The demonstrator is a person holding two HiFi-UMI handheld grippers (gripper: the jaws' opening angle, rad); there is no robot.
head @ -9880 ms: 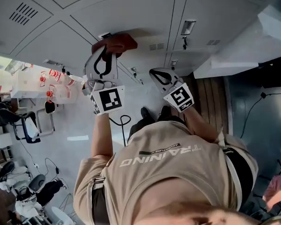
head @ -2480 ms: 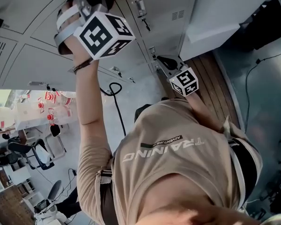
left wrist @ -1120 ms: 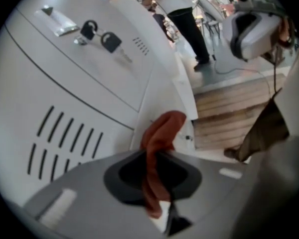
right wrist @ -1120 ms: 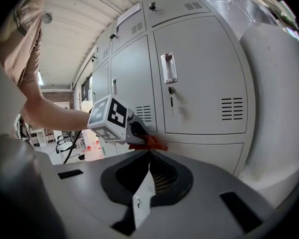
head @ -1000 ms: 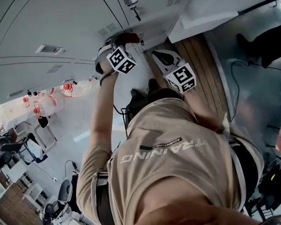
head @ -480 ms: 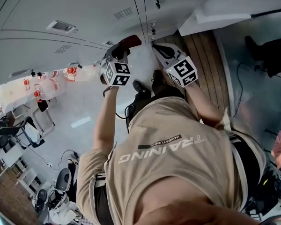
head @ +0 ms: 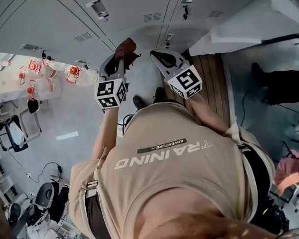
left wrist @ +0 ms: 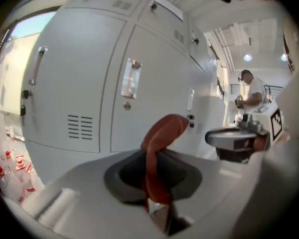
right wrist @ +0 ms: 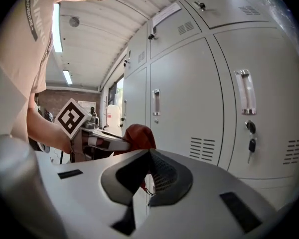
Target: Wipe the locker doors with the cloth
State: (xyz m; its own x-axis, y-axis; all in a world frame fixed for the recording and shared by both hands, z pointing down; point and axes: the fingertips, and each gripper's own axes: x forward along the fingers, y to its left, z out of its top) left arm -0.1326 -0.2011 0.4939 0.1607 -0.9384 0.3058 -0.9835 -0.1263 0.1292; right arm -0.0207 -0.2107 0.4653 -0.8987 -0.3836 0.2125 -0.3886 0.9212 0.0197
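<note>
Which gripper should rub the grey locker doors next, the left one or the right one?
Left. The left gripper is shut on the rust-red cloth and faces the grey metal locker doors. The right gripper is shut and holds nothing.

Beige printed T-shirt (head: 184,178), perhaps dark waistband (head: 257,176)

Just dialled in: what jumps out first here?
The red cloth, pinched in the left gripper, stands out against the grey lockers right in front of it. The right gripper hangs beside it, jaws together with nothing between them.
</note>
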